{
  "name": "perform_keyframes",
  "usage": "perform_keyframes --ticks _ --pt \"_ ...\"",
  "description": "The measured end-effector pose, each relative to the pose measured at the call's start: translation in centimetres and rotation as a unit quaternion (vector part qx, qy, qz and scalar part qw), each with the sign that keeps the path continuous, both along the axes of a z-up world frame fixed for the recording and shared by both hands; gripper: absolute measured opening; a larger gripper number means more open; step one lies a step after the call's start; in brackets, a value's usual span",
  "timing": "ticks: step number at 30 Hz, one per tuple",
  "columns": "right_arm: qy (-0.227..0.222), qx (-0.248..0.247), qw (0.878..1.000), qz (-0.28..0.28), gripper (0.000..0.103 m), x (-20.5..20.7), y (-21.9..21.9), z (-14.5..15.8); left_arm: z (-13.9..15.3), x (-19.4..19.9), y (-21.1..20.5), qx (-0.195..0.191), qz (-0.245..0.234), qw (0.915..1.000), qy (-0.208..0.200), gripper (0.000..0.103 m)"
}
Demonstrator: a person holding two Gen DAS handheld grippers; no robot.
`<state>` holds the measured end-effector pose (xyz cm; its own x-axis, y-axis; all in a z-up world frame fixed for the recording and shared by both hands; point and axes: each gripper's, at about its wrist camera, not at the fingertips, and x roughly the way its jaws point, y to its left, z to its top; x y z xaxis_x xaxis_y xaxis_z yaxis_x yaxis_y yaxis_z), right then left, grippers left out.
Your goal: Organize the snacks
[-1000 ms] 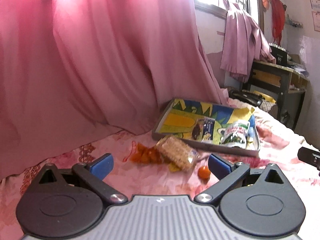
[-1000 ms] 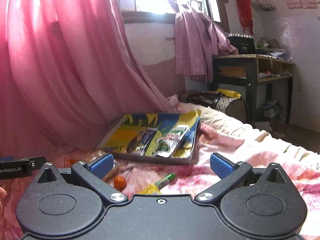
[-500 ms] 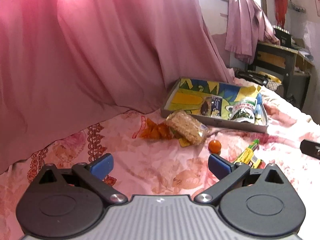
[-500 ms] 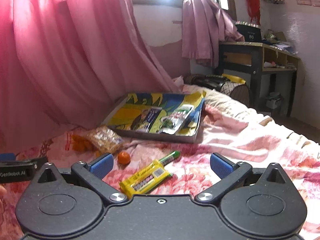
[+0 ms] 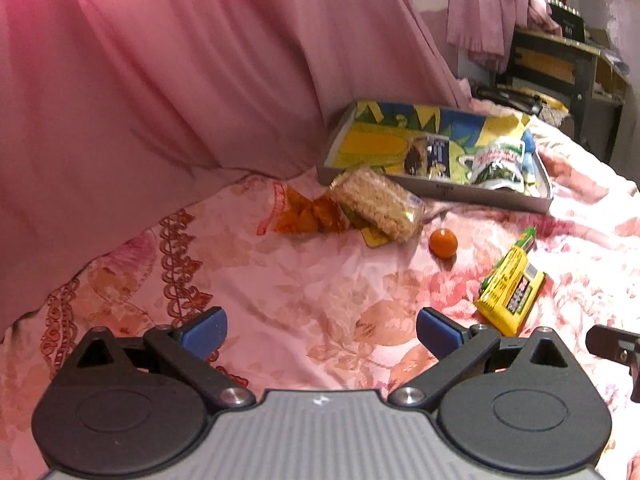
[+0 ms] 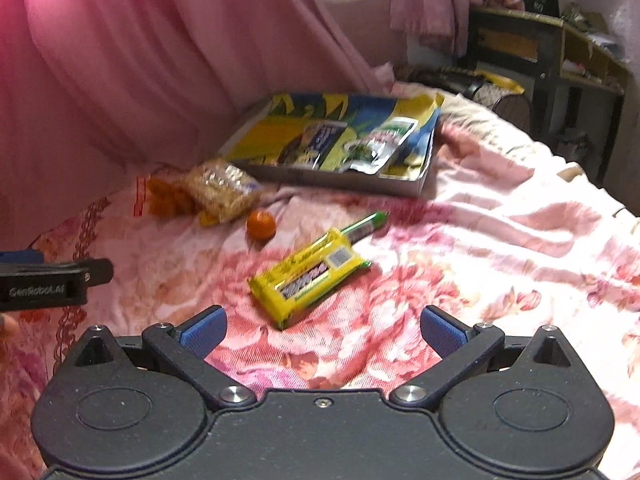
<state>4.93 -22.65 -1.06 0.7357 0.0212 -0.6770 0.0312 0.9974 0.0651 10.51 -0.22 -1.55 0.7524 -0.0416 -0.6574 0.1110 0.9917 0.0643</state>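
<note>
The noodle packet [image 5: 378, 204] is covering part of the orange snack bag [image 5: 308, 216]; print on the yellow packet [image 6: 308, 276] is blurring beyond reading

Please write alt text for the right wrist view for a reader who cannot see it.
The open right tool points at a yellow snack bar on a pink floral bedspread. Beyond lie an orange candy, a cracker pack and a tray holding two packets.

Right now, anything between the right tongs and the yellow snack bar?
Nothing visible. The right tongs are open, and the yellow snack bar lies just ahead of them on bare bedspread. The green stick and orange fruit lie beyond it, toward the tray.
</note>
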Motion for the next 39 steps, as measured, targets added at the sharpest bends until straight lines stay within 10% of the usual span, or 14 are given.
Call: perform_keyframes --ticks 10,20,39 --pt "0.026 -0.002 1.0 0.013 0.102 2.9 0.7 -1.8 -2.3 4.6 -1.3 -0.006 -0.056 0.9979 0.032 0.103" --pt "0.012 0.016 1.0 -0.012 0.102 5.3 0.7 -3.0 -3.0 10.6 -3.7 -0.103 -0.178 0.9784 0.018 0.103" --pt "0.0 0.035 0.999 -0.032 0.097 7.9 1.8 -5.1 -6.0 13.1 -8.2 -0.035 -0.314 0.9489 -0.002 0.072"
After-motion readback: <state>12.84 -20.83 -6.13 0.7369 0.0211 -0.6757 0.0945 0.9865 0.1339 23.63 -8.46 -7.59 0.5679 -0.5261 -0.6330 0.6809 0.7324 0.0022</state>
